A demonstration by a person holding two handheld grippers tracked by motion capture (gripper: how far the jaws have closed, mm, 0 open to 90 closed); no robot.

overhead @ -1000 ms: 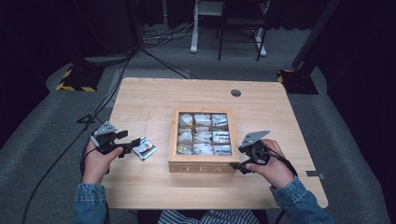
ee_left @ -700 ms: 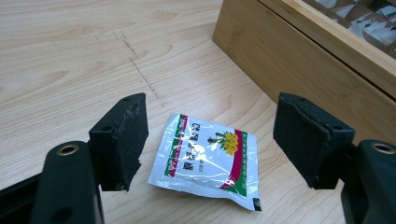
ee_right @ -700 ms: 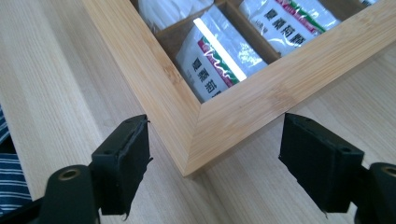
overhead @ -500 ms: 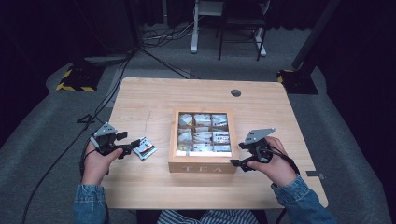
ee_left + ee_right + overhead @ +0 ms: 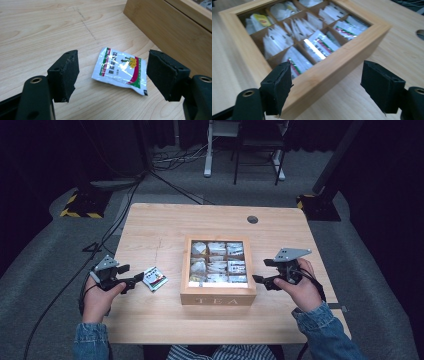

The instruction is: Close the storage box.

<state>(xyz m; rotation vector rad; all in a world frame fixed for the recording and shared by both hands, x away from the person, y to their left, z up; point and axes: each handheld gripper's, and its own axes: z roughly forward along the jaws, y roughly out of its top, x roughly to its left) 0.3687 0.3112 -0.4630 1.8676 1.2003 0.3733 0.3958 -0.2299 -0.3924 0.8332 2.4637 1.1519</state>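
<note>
Tea sachet [image 5: 119, 70] lies flat on the table [image 5: 150, 227] — left tongs [image 5: 111, 75] released around it, right tongs [image 5: 327, 87] just widened, empty.

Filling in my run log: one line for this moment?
left gripper: open over sachet | right gripper: open beside tea box | sachet: on table

The bench [image 5: 165, 225] was a rectangular top of light wood with a round cable port [image 5: 252, 219] near its far right corner. A wooden tea box [image 5: 218, 292], marked TEA on its near wall and divided into compartments holding sachets, rested at the centre. One sachet [image 5: 154, 278] lay flat on the bench, just left of the box and apart from it.
</note>
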